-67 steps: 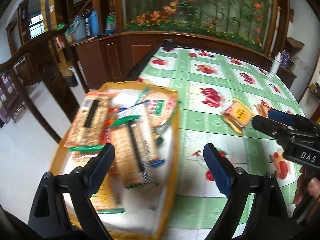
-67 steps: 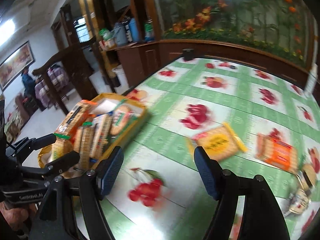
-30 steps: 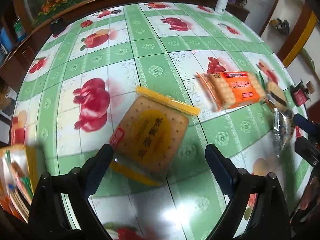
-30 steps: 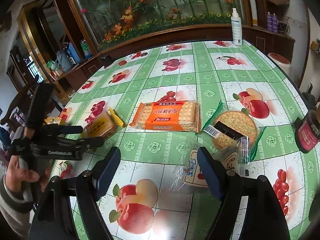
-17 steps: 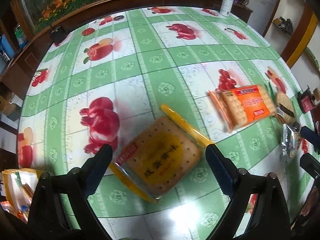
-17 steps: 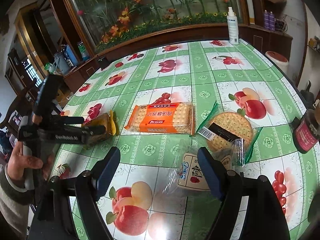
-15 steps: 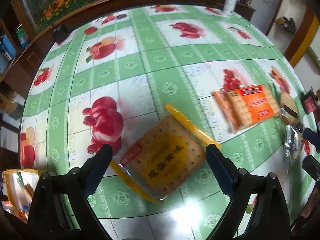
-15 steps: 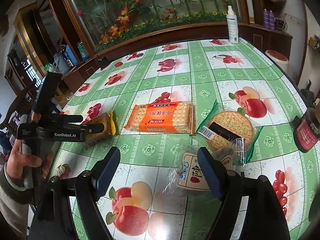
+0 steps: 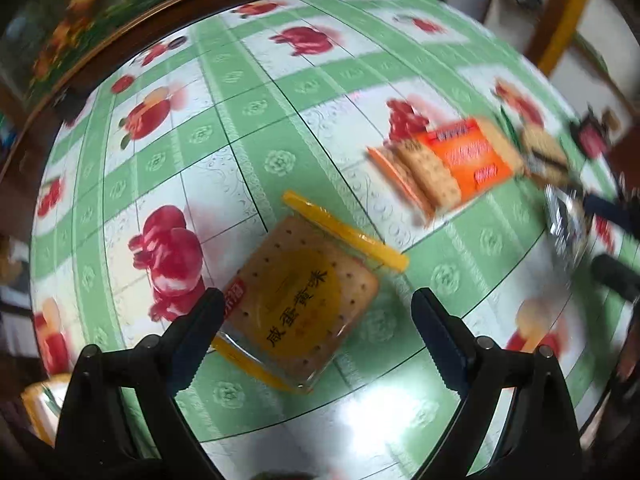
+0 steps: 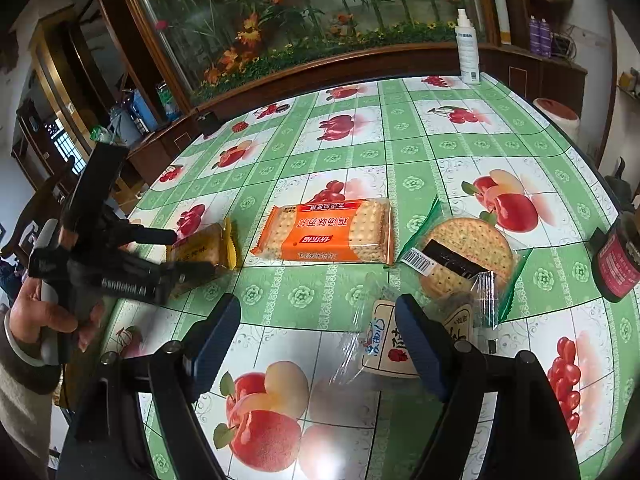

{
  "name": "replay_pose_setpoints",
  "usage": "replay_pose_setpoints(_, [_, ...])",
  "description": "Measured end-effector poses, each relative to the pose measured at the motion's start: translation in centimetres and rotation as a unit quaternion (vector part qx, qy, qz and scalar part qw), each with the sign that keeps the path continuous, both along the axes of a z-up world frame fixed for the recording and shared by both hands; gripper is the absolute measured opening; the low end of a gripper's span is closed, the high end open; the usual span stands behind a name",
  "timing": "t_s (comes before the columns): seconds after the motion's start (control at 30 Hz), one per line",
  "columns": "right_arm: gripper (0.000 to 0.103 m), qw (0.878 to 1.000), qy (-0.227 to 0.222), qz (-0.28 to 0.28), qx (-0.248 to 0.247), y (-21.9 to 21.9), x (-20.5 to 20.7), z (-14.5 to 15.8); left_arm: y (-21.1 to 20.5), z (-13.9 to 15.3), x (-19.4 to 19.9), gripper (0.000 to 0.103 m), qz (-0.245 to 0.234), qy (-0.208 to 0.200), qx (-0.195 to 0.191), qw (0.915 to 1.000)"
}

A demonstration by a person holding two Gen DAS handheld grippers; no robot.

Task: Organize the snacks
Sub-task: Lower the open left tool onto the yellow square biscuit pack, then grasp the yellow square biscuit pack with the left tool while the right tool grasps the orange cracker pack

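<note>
A square yellow cracker pack lies flat on the green fruit-print tablecloth. My left gripper points steeply down over it, open, one finger on each side and neither pad touching. The right wrist view shows the same left gripper straddling this yellow pack. My right gripper hangs open above the table with nothing between its fingers. A clear-wrapped pastry sits partly behind its right finger. An orange cracker pack and a round cracker pack in green wrap lie beyond.
A red-labelled jar stands at the table's right edge and a white spray bottle at the far edge. A corner of the yellow snack tray shows at lower left. A person's hand grips the left tool.
The left gripper has rolled, and the yellow pack now sits turned and nearer, between its fingers. The right gripper has stayed still.
</note>
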State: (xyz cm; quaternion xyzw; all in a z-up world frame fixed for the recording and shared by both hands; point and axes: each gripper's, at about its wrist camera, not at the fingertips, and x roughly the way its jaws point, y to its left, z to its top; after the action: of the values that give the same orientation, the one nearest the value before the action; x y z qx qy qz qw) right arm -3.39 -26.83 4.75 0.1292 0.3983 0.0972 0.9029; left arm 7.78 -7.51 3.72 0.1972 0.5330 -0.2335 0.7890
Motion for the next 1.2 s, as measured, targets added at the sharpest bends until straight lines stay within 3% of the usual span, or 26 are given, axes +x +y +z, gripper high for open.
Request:
replay_pose_setpoints(0.23, [0.080, 1.000, 0.002, 0.001, -0.006, 0.1, 0.1, 0.2, -0.6, -1.8, 0.3, 0.094, -0.058, -0.007, 0.063, 0.9963])
replay_pose_setpoints(0.47, [0.080, 1.000, -0.010, 0.020, -0.019, 0.1, 1.6, 0.9, 0.0, -2.1, 0.5, 0.094, -0.032, -0.003, 0.027, 0.9991])
replay_pose_setpoints(0.63, [0.080, 0.992, -0.034, 0.094, -0.076, 1.2, 4.4, 2.1, 0.3, -2.2, -1.0, 0.078, -0.005, 0.011, 0.000, 0.9999])
replay_pose_setpoints(0.8, [0.080, 0.953, -0.035, 0.216, -0.207, 3.8, 6.9, 1.7, 0.7, -2.1, -2.2, 0.076, 0.034, 0.028, -0.020, 0.9989])
replay_pose_setpoints(0.87, [0.080, 0.932, -0.031, 0.268, -0.242, 5.0, 7.6, 1.1, 1.2, -1.9, -1.8, 0.076, 0.061, 0.046, -0.057, 0.9955])
replay_pose_setpoints(0.97, [0.080, 0.904, -0.022, 0.322, -0.280, 6.0, 8.6, -0.2, 1.6, -1.2, -1.1, 0.086, 0.097, 0.047, -0.090, 0.9901])
replay_pose_setpoints(1.07, [0.080, 0.895, -0.002, 0.341, -0.289, 6.1, 10.1, -1.3, 1.0, -1.2, -0.6, 0.088, 0.109, 0.045, -0.081, 0.9898])
replay_pose_setpoints(1.2, [0.080, 0.892, 0.027, 0.350, -0.284, 5.5, 12.0, -2.8, 0.3, -2.1, 0.3, 0.089, 0.124, 0.058, -0.076, 0.9877])
